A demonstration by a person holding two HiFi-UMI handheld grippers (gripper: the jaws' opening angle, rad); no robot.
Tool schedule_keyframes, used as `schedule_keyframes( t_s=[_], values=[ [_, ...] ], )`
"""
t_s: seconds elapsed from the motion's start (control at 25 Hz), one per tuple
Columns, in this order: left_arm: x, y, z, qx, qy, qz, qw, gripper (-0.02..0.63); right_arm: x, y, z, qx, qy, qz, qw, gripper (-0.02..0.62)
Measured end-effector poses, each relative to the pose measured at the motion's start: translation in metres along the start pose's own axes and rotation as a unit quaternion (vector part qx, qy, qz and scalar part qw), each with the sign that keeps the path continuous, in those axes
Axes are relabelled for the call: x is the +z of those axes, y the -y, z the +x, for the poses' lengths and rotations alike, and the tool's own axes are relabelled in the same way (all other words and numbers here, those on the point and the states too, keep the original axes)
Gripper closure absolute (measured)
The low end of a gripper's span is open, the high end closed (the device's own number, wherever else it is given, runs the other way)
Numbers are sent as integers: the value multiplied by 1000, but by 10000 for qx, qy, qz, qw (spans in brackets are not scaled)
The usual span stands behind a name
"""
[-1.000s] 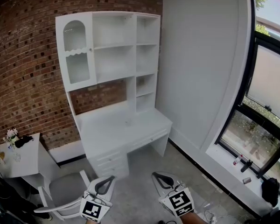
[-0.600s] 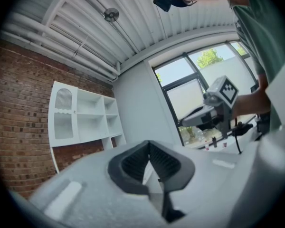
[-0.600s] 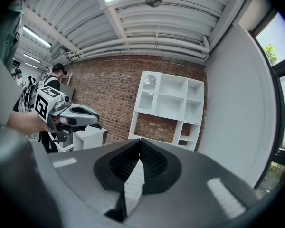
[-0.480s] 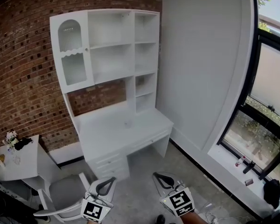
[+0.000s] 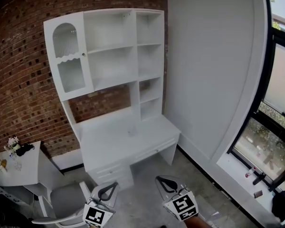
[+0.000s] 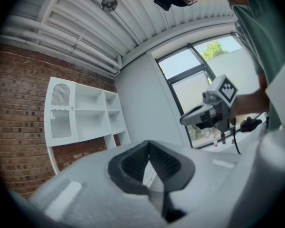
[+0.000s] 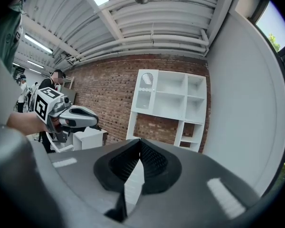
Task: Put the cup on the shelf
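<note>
With the left gripper (image 5: pixel 109 186) and the right gripper (image 5: pixel 162 180) held closed and empty, what looks to be the cup (image 5: pixel 131 131) is seen ungrasped on the desk (image 5: pixel 109 148) well ahead of them, below the bare shelf (image 5: pixel 115 46)

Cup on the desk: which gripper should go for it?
Left, but only marginally. The cup stands on the desk, slightly nearer the line of the left gripper than that of the right gripper. Both are shut, empty and far off.

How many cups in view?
1: a small clear cup on the white desk, below the shelf unit. Others may be hidden.
</note>
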State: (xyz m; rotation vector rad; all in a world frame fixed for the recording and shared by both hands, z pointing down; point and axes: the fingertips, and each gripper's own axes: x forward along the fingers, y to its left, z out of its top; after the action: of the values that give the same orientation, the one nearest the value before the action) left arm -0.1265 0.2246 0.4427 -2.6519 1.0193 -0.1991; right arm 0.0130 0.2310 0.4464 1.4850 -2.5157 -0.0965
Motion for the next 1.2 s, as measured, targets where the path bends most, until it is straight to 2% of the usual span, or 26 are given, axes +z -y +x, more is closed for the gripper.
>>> schedule_keyframes(
  t_s=[0.4, 0.64, 0.88, 1.2],
  values=[
    [-5, -6, 86, 266, -206, 22, 9994, 603, -14, 82, 36, 377, 82, 30, 9993, 589],
    [-8, -1, 119, 266, -299, 26, 9992, 603, -24, 114, 46, 458, 95, 55, 9989, 589],
    [-18, -20, 142, 149, -315, -20, 9994, 603, -31, 127, 72, 413, 14, 127, 9991, 589],
    [-24, -63, 175, -179, -91, -3, 9998, 603, -19, 141, 105, 74, -204, 89, 9997, 589]
  ],
)
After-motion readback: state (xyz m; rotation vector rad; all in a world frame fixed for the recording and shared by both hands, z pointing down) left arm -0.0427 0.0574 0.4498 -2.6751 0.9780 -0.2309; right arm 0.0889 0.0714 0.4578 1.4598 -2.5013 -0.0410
